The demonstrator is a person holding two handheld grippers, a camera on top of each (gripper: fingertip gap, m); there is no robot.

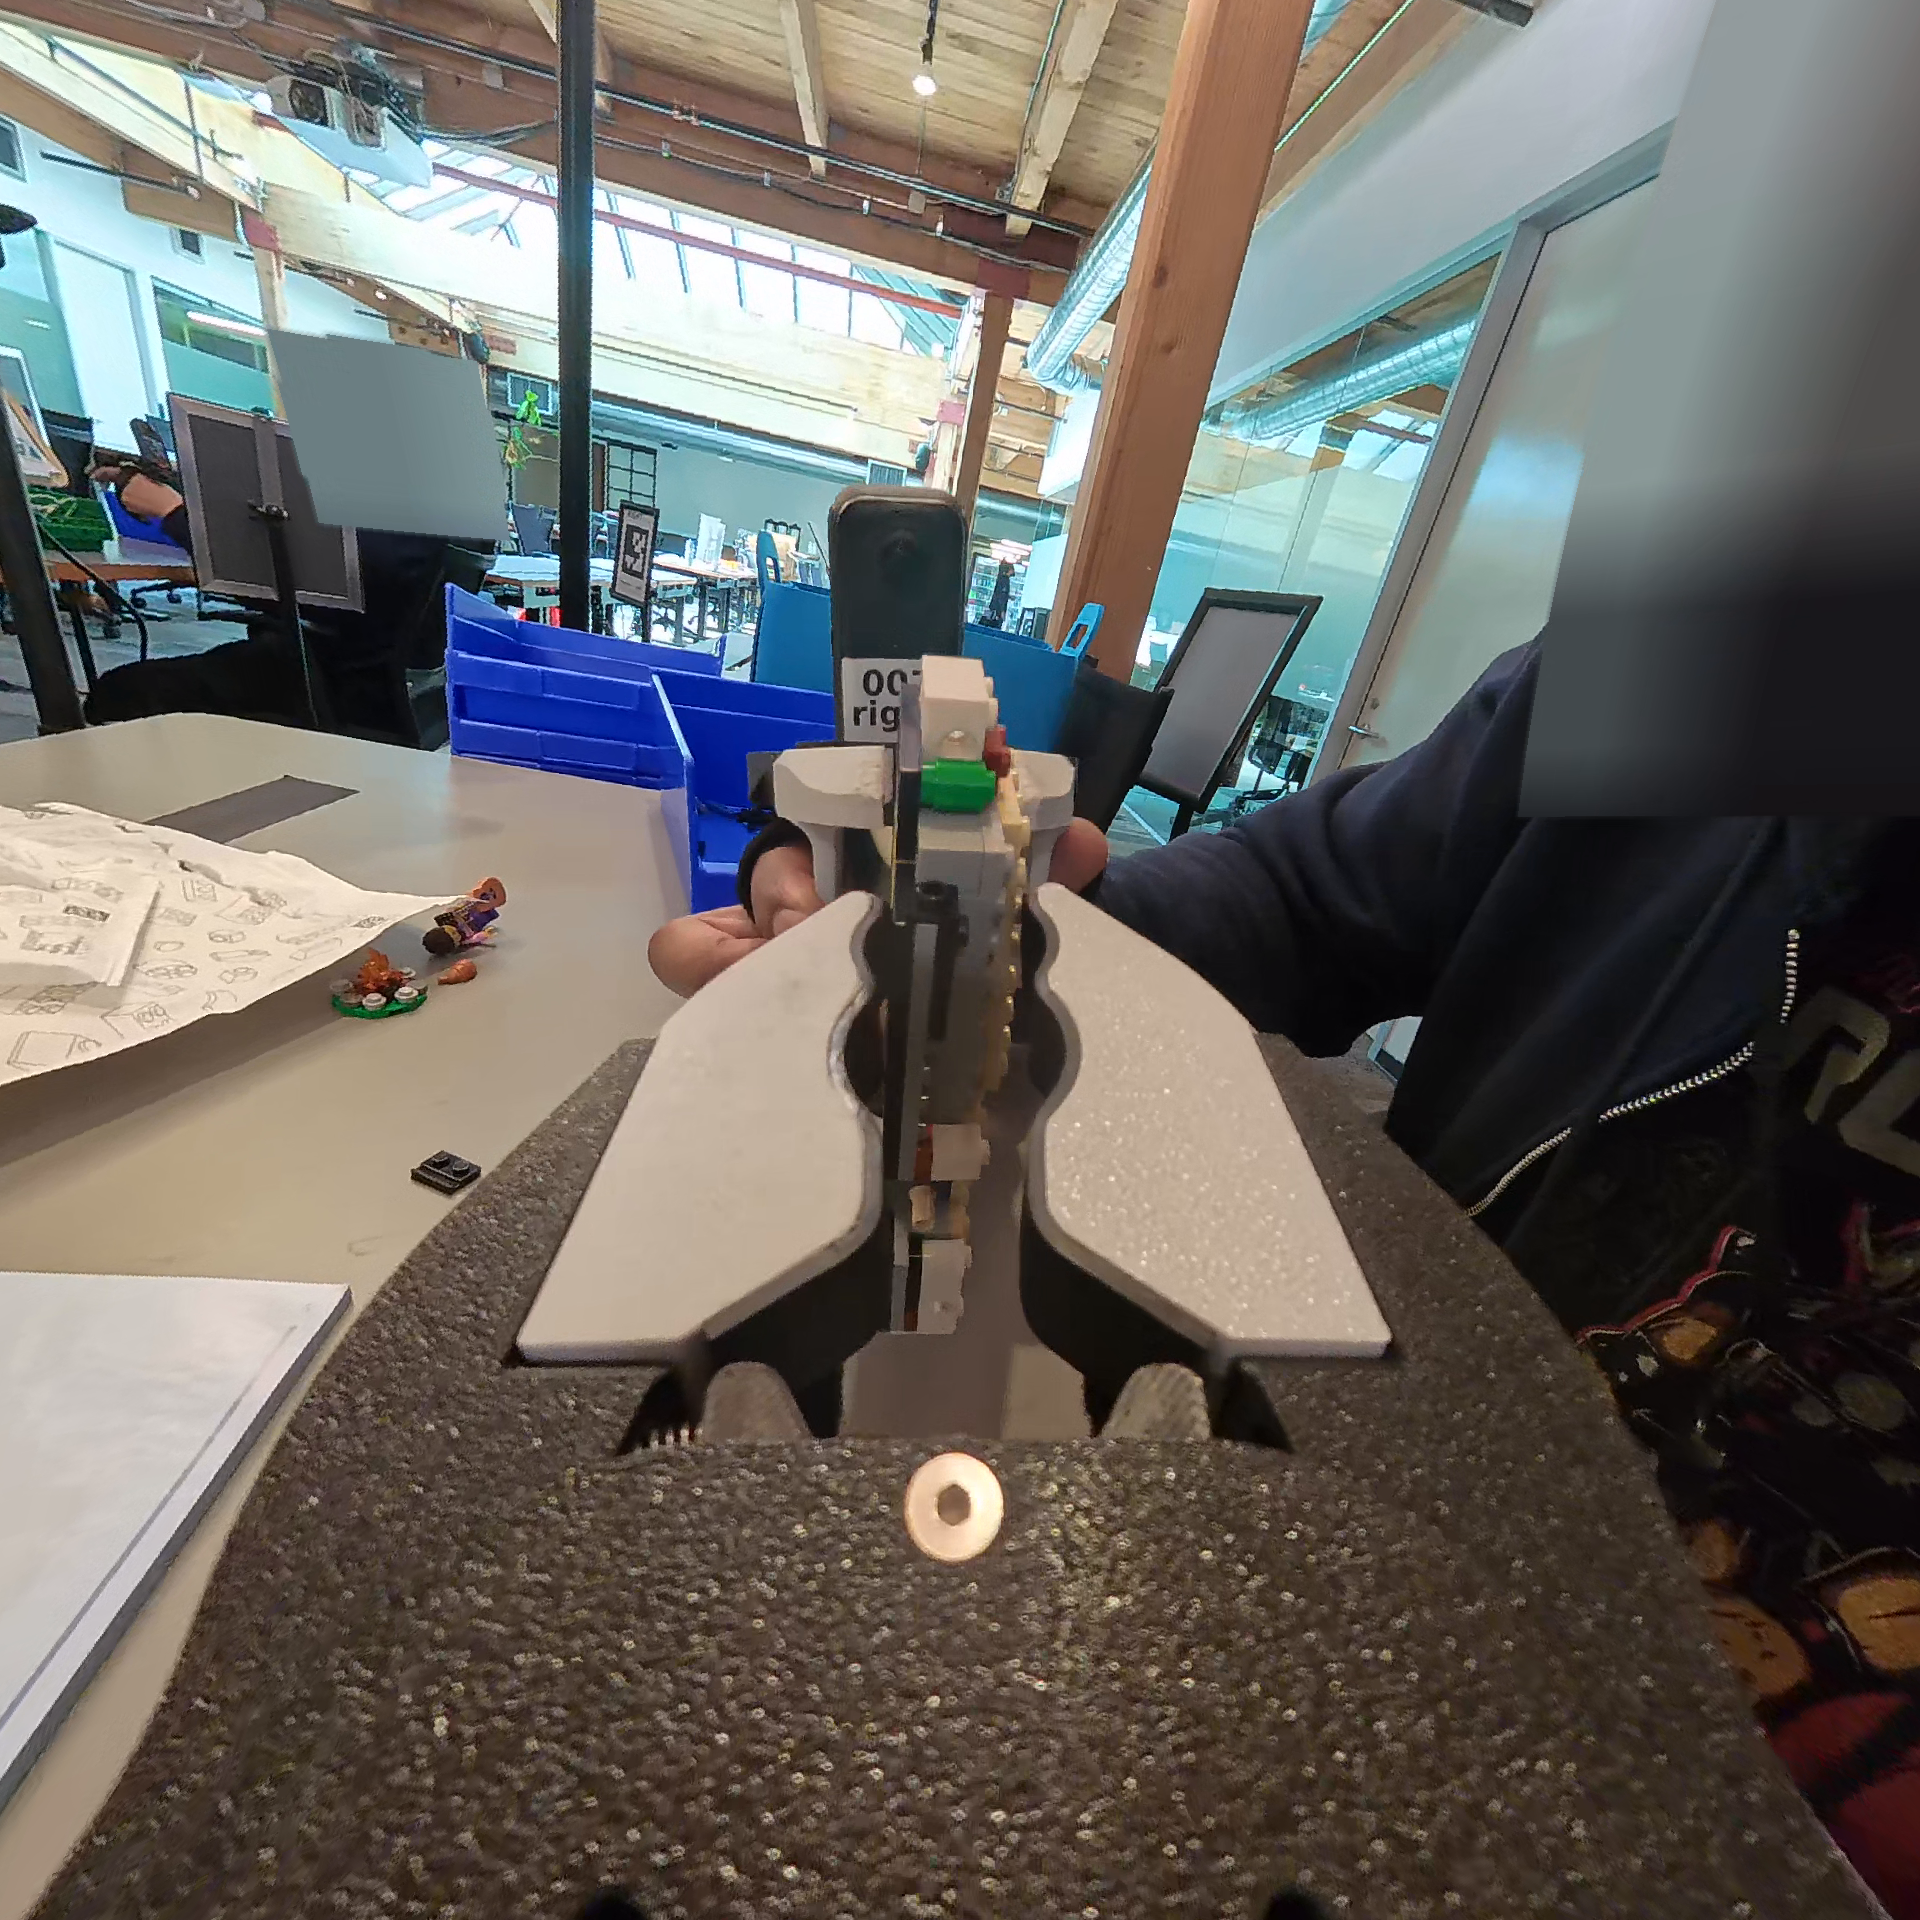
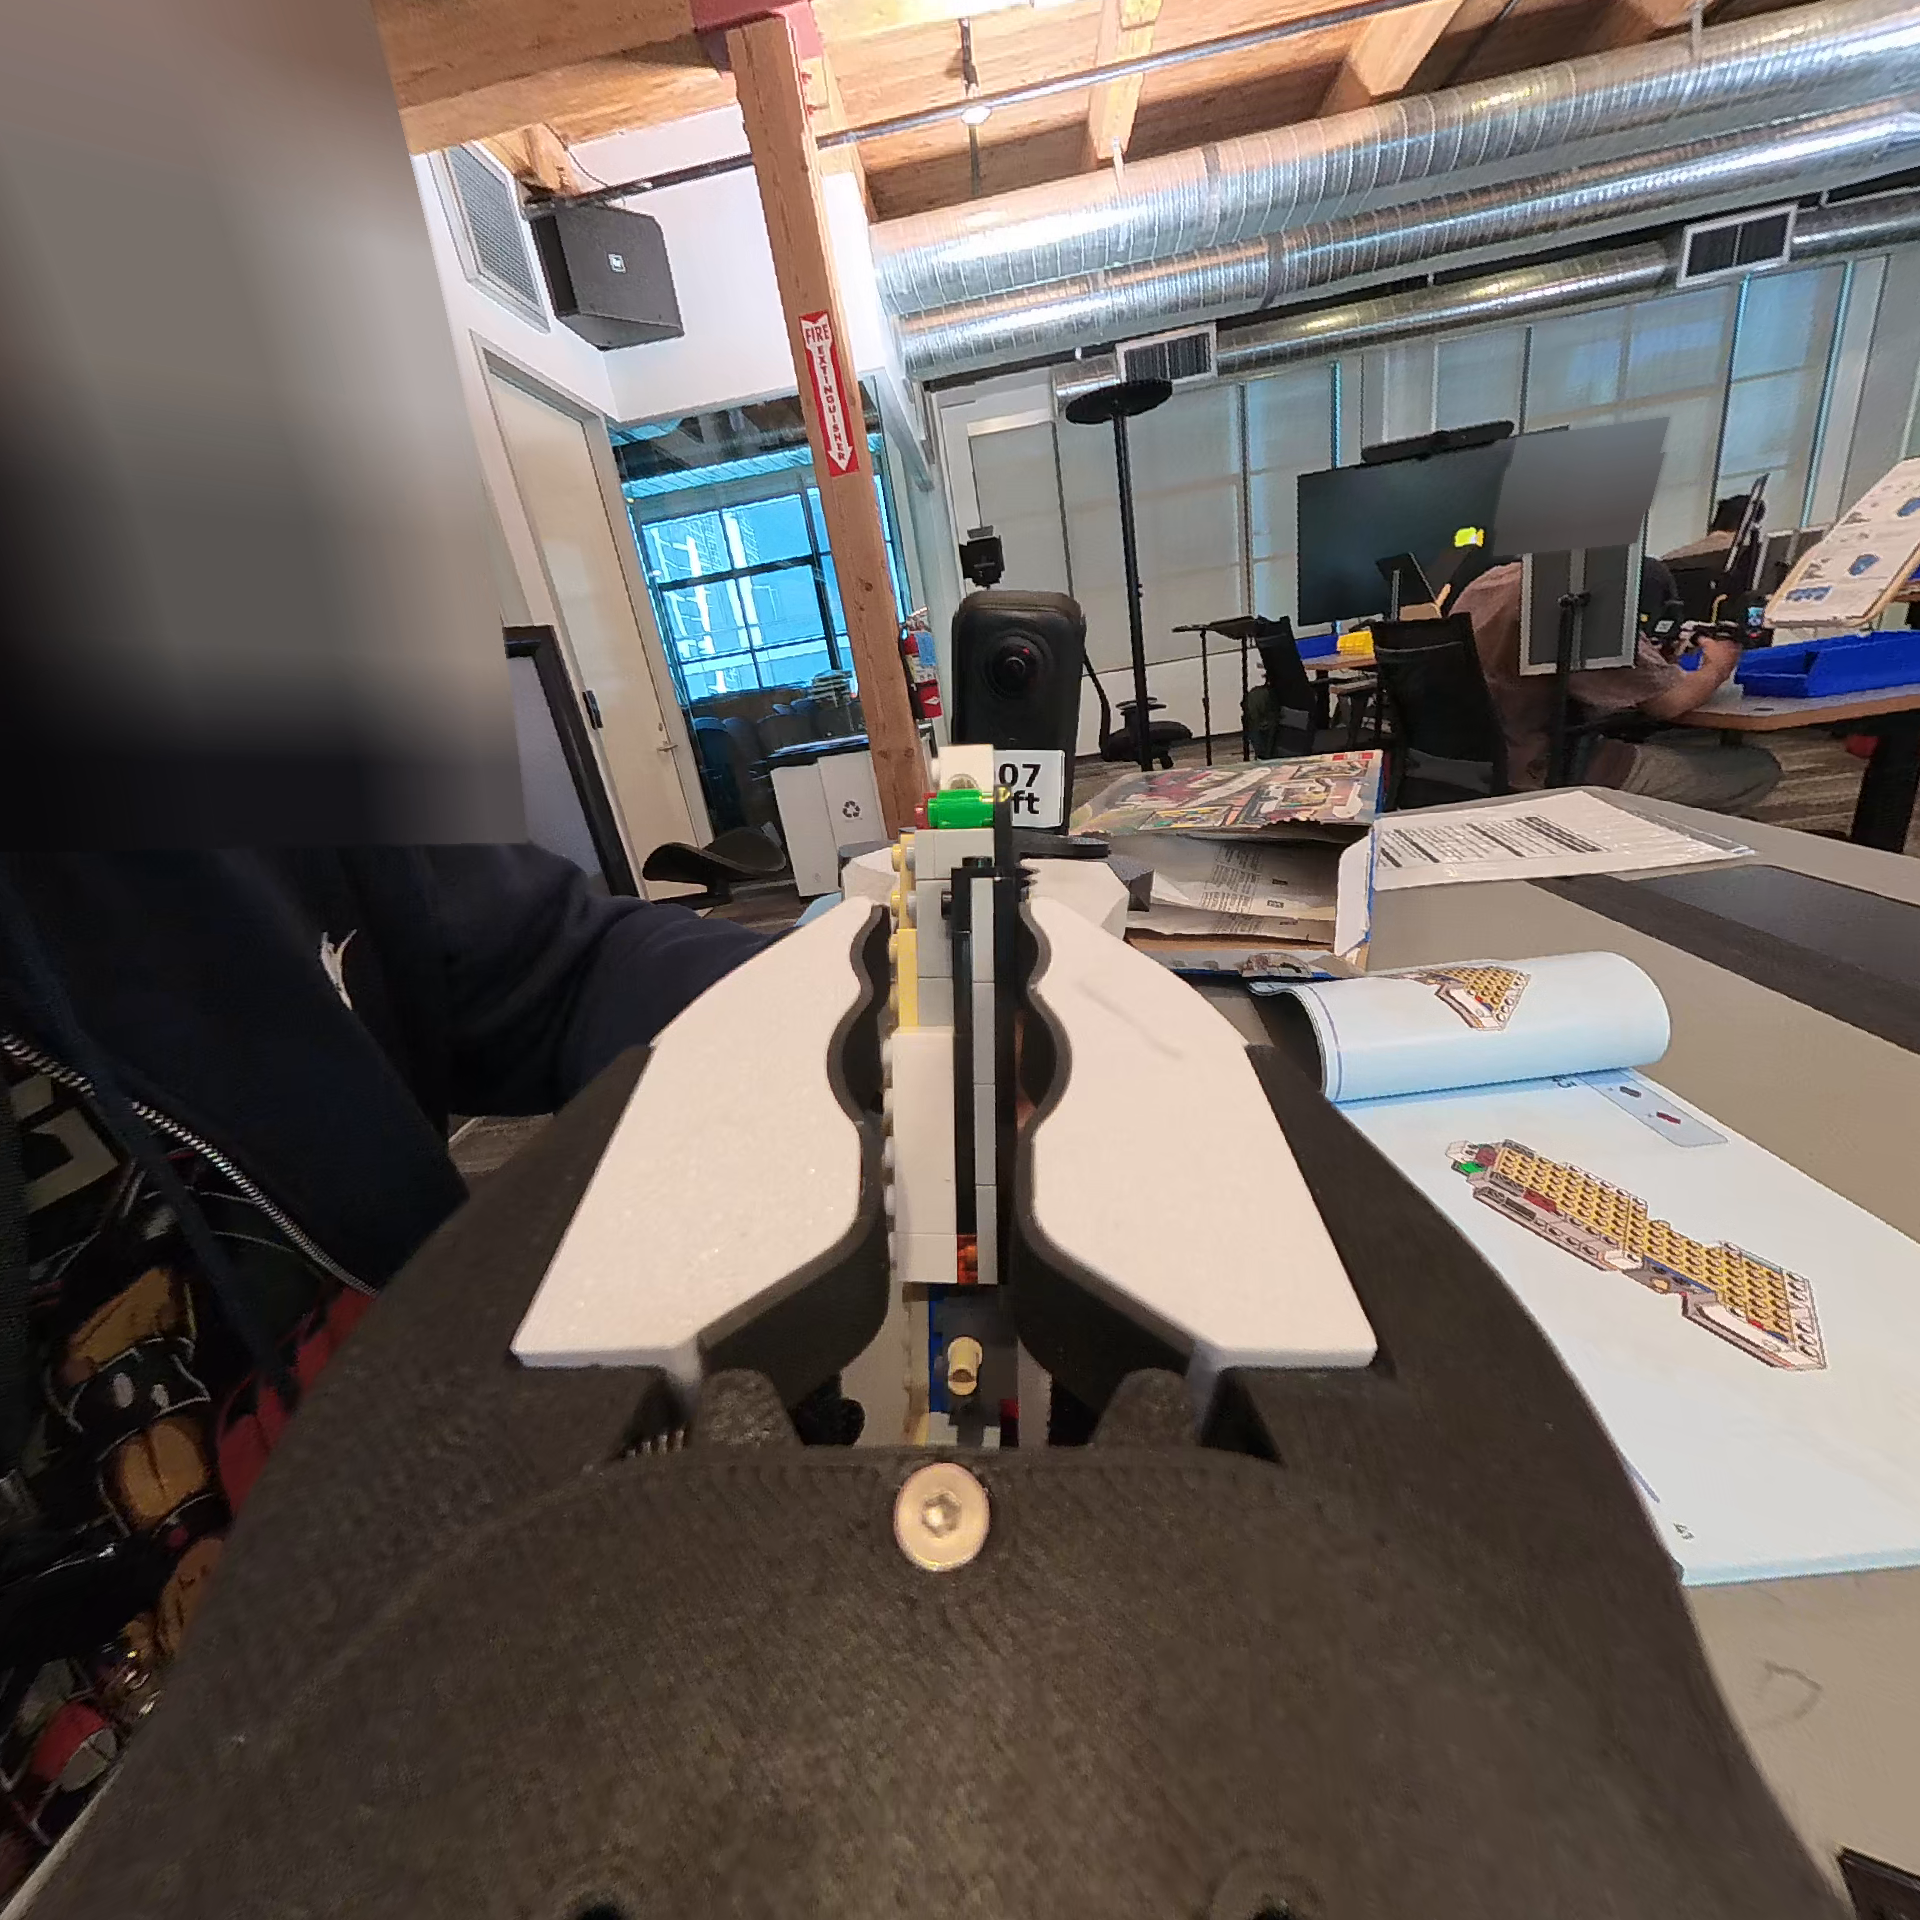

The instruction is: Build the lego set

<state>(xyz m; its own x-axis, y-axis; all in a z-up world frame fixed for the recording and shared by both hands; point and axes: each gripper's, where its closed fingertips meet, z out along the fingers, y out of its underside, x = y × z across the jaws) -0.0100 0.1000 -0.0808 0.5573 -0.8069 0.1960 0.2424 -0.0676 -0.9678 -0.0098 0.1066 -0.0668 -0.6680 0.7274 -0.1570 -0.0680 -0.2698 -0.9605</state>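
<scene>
One long toy-brick model (image 1: 940,1049) held edge-on above a grey table (image 1: 312,1101), two grippers facing each other, left gripper (image 1: 951,935) and right gripper (image 2: 951,935) each clamped on an end, one minifigure (image 1: 465,920), one open instruction booklet (image 2: 1621,1247), three stacked blue bins (image 1: 561,686).

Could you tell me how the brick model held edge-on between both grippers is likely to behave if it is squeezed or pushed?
The brick model looks rigid but built of many snapped-together layers, so bending may split it. Small pieces such as the green one probably pop off easily. Being long and thin, it would likely tip if stood on edge.
</scene>
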